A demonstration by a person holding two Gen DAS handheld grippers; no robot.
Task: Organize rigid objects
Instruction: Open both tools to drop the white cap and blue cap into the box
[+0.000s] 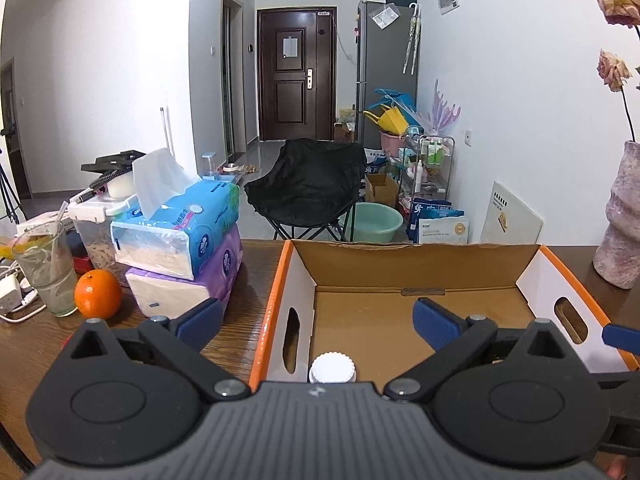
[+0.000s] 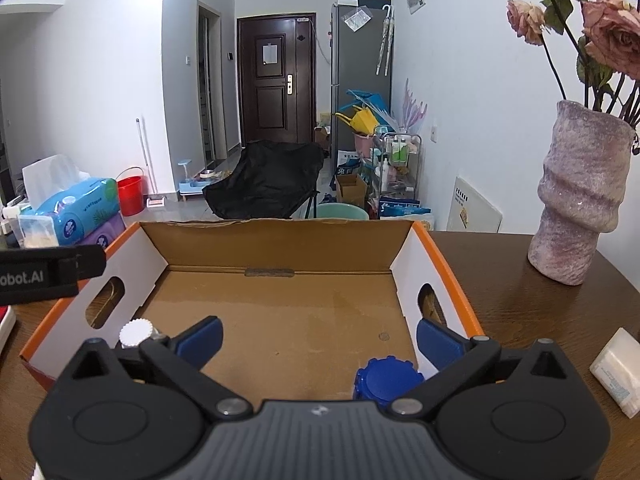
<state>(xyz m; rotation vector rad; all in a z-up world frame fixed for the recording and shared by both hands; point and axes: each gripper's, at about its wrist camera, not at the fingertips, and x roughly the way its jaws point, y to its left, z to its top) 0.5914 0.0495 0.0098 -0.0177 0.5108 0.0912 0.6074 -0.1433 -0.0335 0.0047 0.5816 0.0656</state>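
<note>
Leftmost, left gripper (image 1: pixel 318 318) spread wide, holding nothing, above white-capped bottle (image 1: pixel 332 368) at cardboard box (image 1: pixel 400 268) near-left corner; rightward, right gripper (image 2: pixel 320 338) likewise wide and empty, blue-capped bottle (image 2: pixel 387 378) just below its right finger.

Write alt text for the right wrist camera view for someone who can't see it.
The open right gripper hovers over an open cardboard box holding a white-capped bottle at near left and a blue-capped bottle at near right. A vase of dried roses stands on the table.
</note>
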